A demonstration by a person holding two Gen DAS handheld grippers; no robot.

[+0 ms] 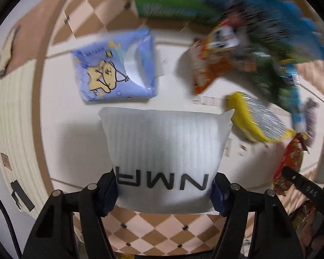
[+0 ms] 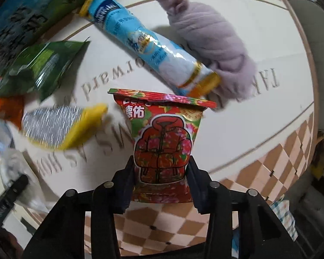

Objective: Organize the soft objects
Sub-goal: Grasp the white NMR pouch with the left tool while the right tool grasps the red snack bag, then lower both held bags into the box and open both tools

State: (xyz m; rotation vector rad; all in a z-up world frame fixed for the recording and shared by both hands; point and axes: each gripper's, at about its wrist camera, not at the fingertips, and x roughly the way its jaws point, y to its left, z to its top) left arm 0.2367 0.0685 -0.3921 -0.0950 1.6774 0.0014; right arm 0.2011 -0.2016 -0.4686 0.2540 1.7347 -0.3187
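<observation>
Left wrist view: my left gripper (image 1: 164, 191) clamped a white foam pouch (image 1: 166, 151) above the cream mat (image 1: 175, 64).
Beyond it: a blue tissue pack (image 1: 116, 67) lay on the mat, apart from the pouch.
Right wrist view: my right gripper (image 2: 161, 182) pinched a red snack bag (image 2: 163, 142), held upright.
Behind the bag: I saw a light-blue tube pack (image 2: 149, 41) lying against a lilac cloth roll (image 2: 209, 41).
Left of it: a yellow-silver packet (image 2: 60, 126), blurred.
</observation>
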